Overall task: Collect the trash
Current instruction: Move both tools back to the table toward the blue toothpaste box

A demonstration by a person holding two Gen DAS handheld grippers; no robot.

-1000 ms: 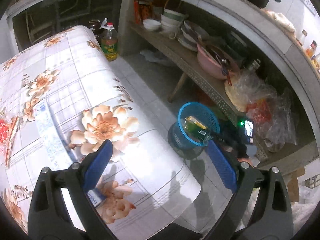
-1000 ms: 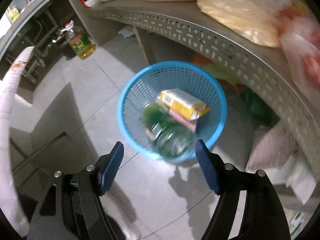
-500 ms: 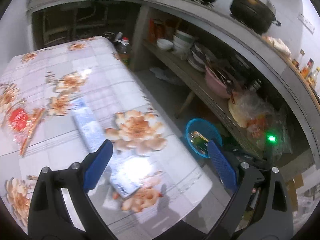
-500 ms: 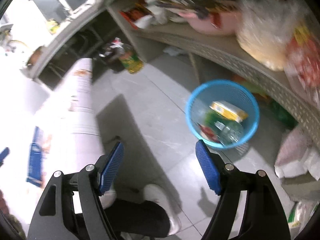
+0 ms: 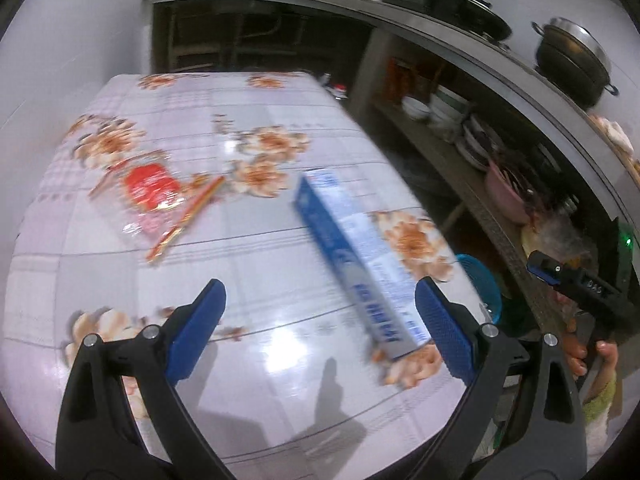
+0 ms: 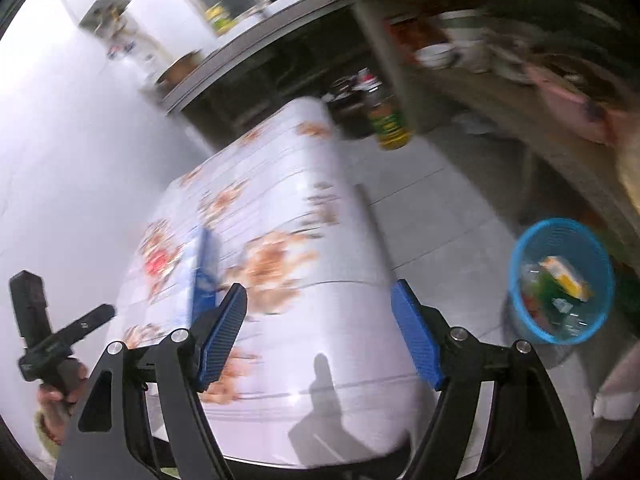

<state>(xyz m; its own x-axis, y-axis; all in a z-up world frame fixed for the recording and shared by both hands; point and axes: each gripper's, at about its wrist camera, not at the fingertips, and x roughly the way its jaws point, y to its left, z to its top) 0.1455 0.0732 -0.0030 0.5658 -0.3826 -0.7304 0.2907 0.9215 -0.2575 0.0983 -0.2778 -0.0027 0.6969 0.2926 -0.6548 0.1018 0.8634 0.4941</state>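
Kitchen; floral-cloth desk beside a long shelf of bowls, pots on the counter above. On the desk: a long blue-and-white box lying diagonally near the right edge, and a red-printed clear wrapper with a thin red-orange strip just beside it, further left. Left gripper over the desk, jaws spread wide, nothing between the pads. Right gripper likewise released and empty, above the desk's near end. Blue basket on the floor right of the desk, holding a yellow carton and other trash. Views blurred.
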